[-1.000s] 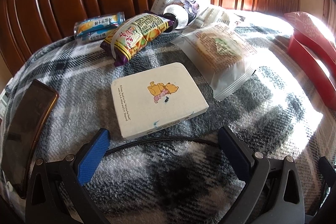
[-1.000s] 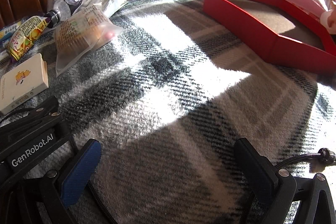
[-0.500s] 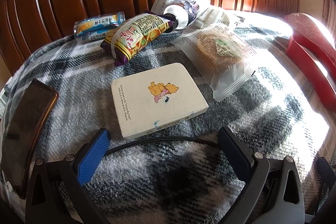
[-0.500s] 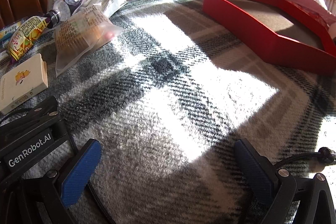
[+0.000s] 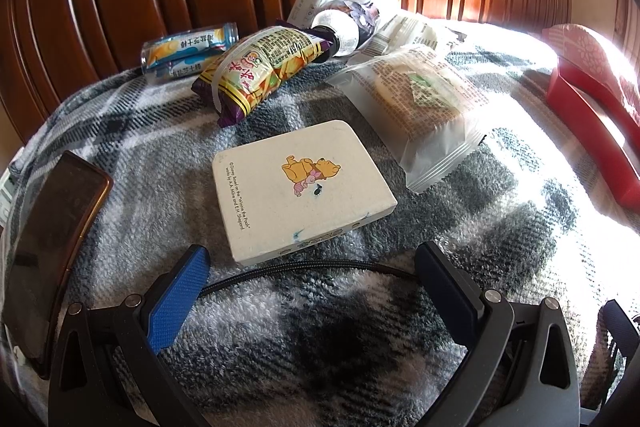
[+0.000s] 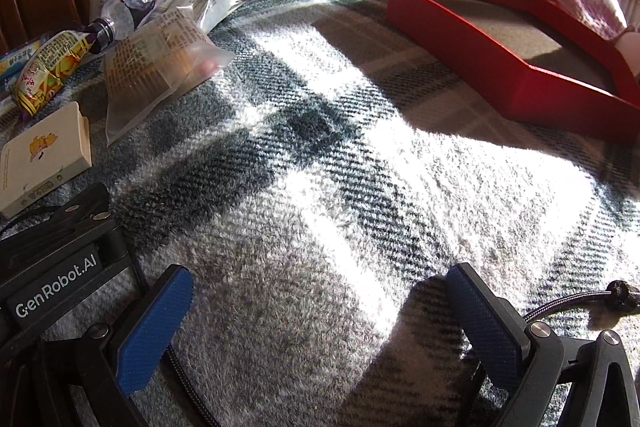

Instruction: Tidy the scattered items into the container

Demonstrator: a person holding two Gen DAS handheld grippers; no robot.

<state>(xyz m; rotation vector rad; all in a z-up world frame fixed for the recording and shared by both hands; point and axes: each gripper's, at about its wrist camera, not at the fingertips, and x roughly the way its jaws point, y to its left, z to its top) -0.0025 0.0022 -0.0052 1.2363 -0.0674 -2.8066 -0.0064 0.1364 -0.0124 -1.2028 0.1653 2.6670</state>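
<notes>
Plaid blanket on the bed carries the empty red container well right of the snack pile, white Pooh box nearest the left gripper, right gripper idle, both fingers wide, likely for that box.

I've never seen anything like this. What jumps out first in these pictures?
A cream rectangular box printed with Winnie the Pooh lies on the grey plaid blanket, just ahead of the left gripper and its open jaws. Crinkly snack packets pile against the wooden headboard, and an empty red tray sits far right.
</notes>
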